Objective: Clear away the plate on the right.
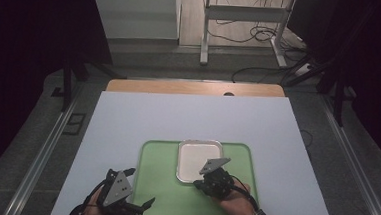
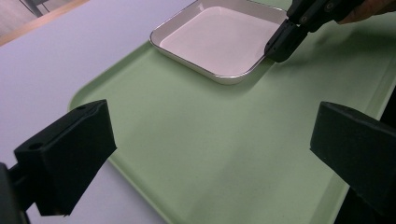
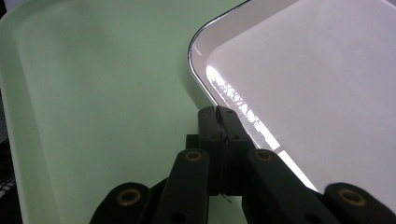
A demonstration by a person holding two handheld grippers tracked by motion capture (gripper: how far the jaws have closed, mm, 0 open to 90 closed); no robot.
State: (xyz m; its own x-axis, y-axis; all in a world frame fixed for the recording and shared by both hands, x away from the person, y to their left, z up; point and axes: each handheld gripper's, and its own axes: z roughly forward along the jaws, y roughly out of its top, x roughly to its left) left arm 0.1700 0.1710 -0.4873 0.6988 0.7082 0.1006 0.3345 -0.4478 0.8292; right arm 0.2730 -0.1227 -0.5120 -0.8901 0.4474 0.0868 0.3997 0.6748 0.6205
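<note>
White glossy square dish (image 1: pixel 198 159), rounded corners, right tool (image 1: pixel 200 184) pinching rim, matte green tray (image 1: pixel 158 195)

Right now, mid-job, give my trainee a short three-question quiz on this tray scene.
1. True or false: the white dish sits on the green tray.
2. Which gripper is at the dish's rim? A) left gripper B) right gripper C) both
3. Fill in: the left gripper's jaws stand ___ over the tray.

Key:
1. True. The dish rests on the tray's far part.
2. B. In the right gripper view its jaws are closed at the dish's near edge, apparently pinching the rim.
3. Open. They are wide apart with nothing between them.
</note>
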